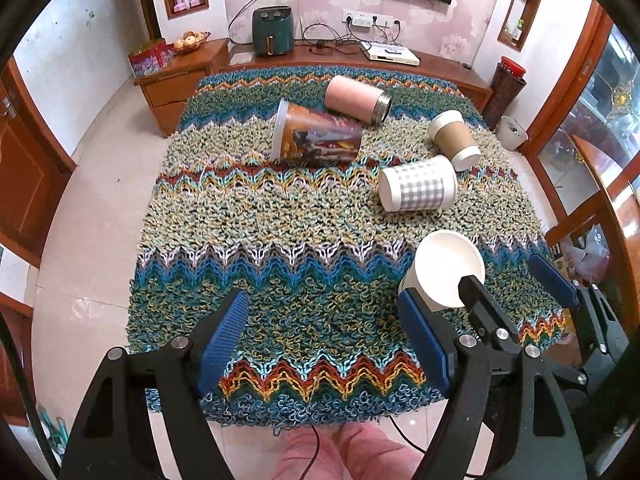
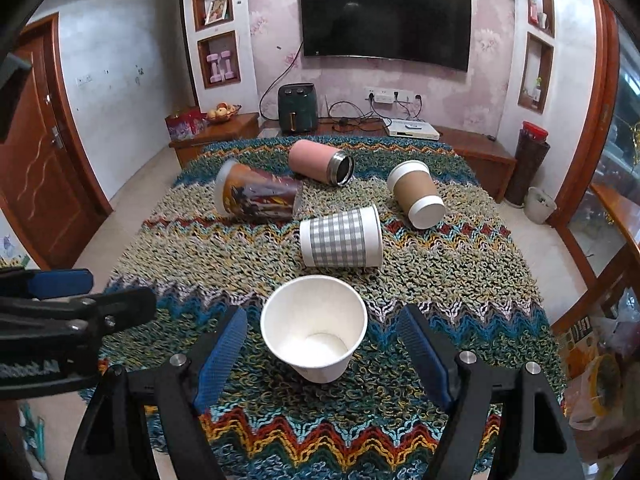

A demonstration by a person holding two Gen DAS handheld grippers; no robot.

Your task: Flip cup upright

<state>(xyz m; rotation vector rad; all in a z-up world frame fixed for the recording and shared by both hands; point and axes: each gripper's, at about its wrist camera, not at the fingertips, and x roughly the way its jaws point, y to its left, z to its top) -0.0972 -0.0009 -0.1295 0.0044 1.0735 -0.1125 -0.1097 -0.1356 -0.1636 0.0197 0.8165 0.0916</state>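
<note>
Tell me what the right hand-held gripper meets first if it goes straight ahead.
Most likely the white paper cup, standing upright between the open fingers of the right hand-held gripper. Beyond it lies the checked cup, though depth is unclear.

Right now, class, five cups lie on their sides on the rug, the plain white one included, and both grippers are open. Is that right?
Not quite. The white cup stands upright with its mouth up, between the open fingers of the right gripper, as the right wrist view shows. Only four cups lie on their sides on the rug. The left gripper is open too.
</note>
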